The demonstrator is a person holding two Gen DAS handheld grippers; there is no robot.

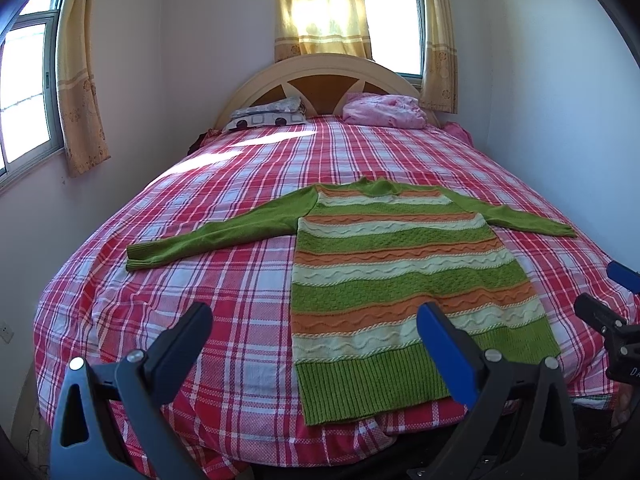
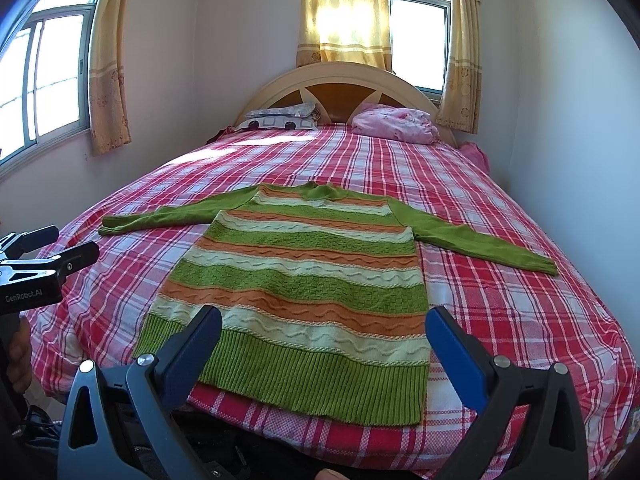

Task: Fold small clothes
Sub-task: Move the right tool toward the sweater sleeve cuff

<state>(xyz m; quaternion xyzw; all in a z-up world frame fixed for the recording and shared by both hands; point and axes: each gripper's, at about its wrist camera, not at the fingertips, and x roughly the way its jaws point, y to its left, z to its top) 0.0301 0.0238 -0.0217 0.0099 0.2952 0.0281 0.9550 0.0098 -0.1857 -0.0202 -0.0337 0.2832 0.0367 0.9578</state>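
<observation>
Striped green, orange and cream sweater (image 1: 400, 276) spread flat on the bed (image 1: 224, 216), over a red plaid sheet, both green sleeves stretched out sideways, ribbed hem nearest. Left claw (image 1: 314, 322) gaping wide above the near edge, holding nothing. Part of right claw (image 1: 612, 300) at the right margin.

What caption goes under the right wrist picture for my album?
Open right gripper hovering above a striped sweater spread flat on a plaid bed.

Hidden and cropped regions at the bed's foot.
Sweater (image 1: 384, 264) hem partly behind the left gripper (image 1: 314, 336); a hand (image 2: 18, 354) cut by the frame edge.
</observation>
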